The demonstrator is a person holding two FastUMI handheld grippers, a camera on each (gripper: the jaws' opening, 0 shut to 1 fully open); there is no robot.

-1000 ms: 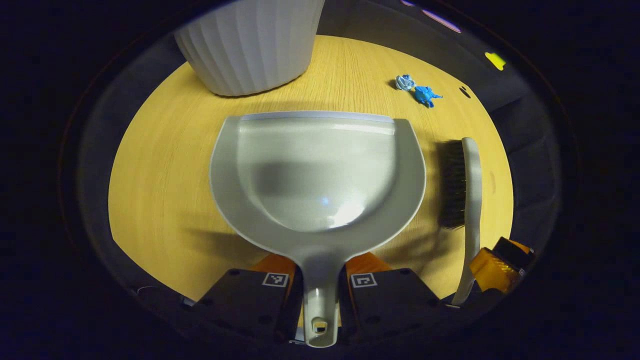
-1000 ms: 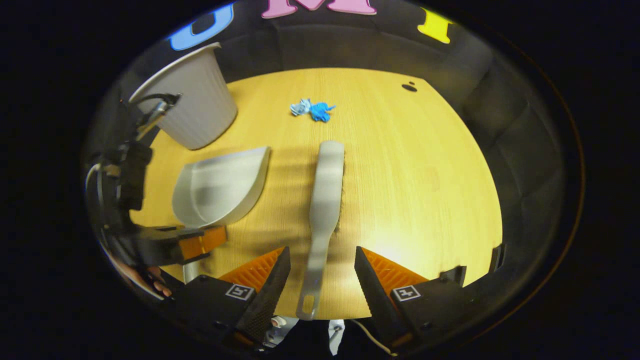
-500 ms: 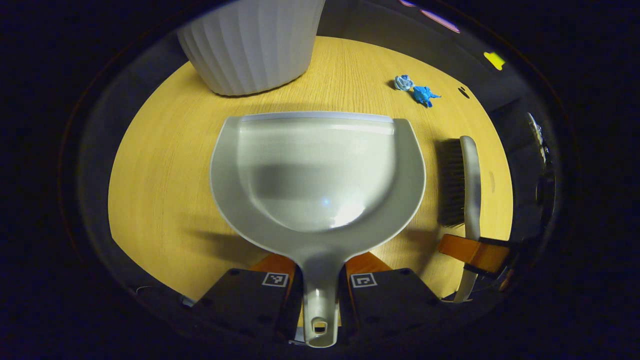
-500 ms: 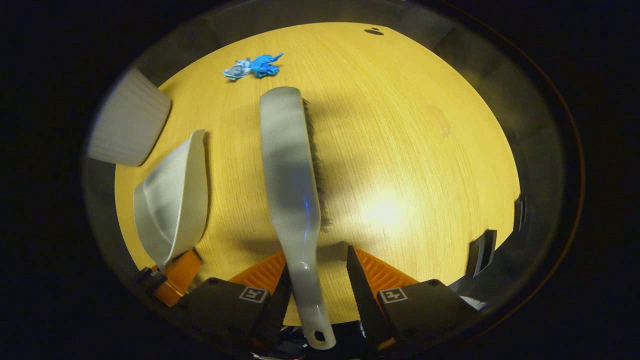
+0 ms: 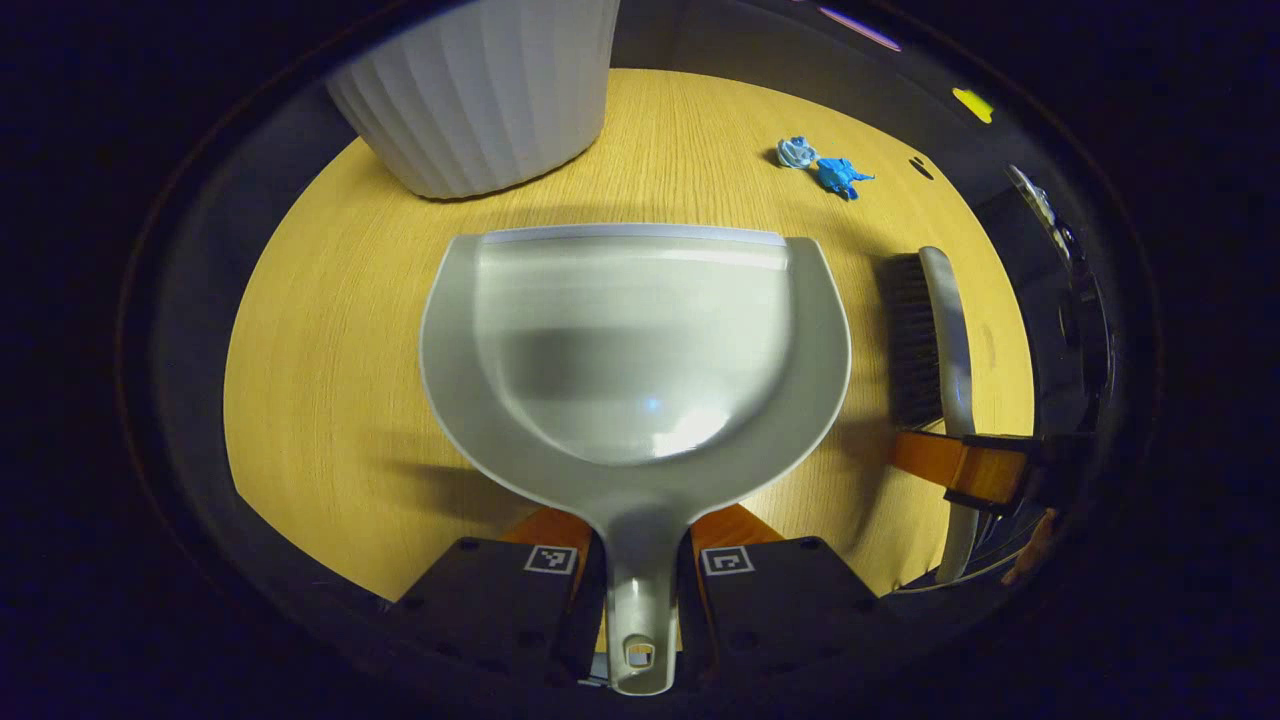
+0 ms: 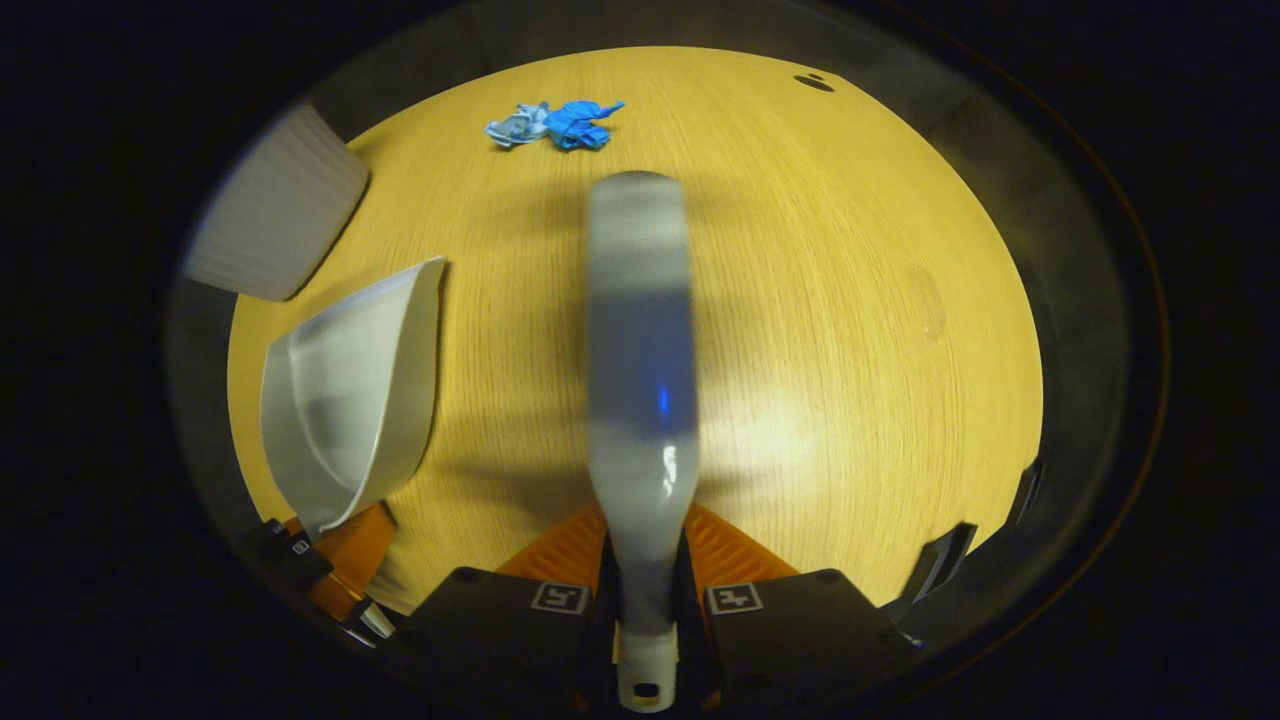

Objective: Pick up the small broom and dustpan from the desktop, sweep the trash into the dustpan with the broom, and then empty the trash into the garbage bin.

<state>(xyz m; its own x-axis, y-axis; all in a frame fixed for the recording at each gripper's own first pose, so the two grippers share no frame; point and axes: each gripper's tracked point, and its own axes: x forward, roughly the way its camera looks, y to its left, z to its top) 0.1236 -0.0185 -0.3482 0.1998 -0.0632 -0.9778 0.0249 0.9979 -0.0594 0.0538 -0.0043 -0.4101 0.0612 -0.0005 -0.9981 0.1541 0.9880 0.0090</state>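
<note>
My left gripper (image 5: 640, 610) is shut on the handle of the grey dustpan (image 5: 635, 340), whose open lip faces away across the wooden table. My right gripper (image 6: 645, 615) is shut on the handle of the small grey broom (image 6: 640, 330), seen from its back with the bristles underneath. In the left gripper view the broom (image 5: 935, 340) lies to the right of the pan with its dark bristles facing the pan, and the right gripper (image 5: 975, 470) clamps its handle. Blue and pale crumpled trash (image 6: 555, 122) lies beyond the broom's tip, also seen far right (image 5: 822, 166). The dustpan (image 6: 350, 390) is at left.
A white ribbed garbage bin (image 5: 475, 90) stands on the table beyond the dustpan, to the left; its side (image 6: 275, 225) is at the far left in the right gripper view. The wooden table (image 6: 850, 300) has a small dark hole (image 6: 812, 82) at its far edge.
My right gripper closed its fingers on the broom's handle and the broom now points straight ahead. The left gripper kept its hold on the dustpan, barely moving.
</note>
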